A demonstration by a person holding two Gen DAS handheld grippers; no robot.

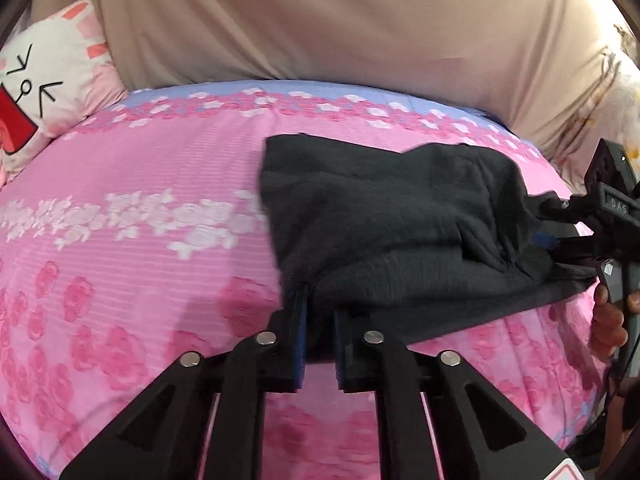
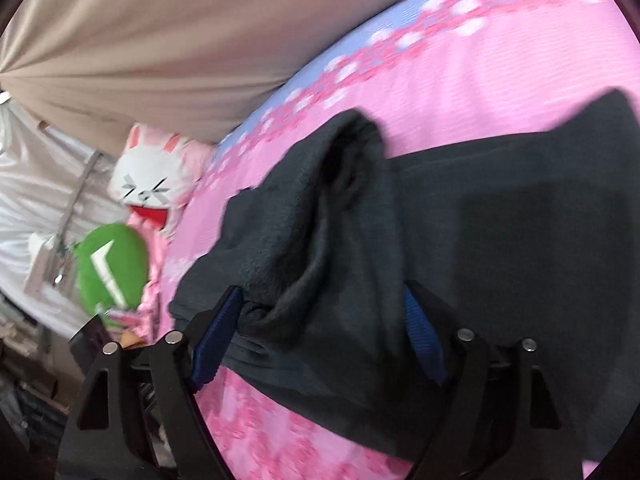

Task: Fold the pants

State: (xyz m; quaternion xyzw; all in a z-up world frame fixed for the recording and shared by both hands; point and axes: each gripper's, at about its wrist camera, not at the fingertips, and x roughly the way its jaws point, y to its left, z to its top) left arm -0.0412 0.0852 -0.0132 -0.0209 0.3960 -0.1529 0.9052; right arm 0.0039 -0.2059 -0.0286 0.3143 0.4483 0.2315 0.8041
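Left tool [image 1: 316,312] pinched nearly shut, angled down. Right tool [image 2: 320,320] jaws half apart (a bare hand [image 1: 608,320] grips its handle).

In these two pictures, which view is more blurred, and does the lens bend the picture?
Right wrist view: more blurred; the dark pants and pink bedsheet are smeared, the rabbit pillow soft. Left wrist view: sharper, with the pants' weave visible. Both: fisheye lens curves the bed, dark corners; even, soft light, no glare.
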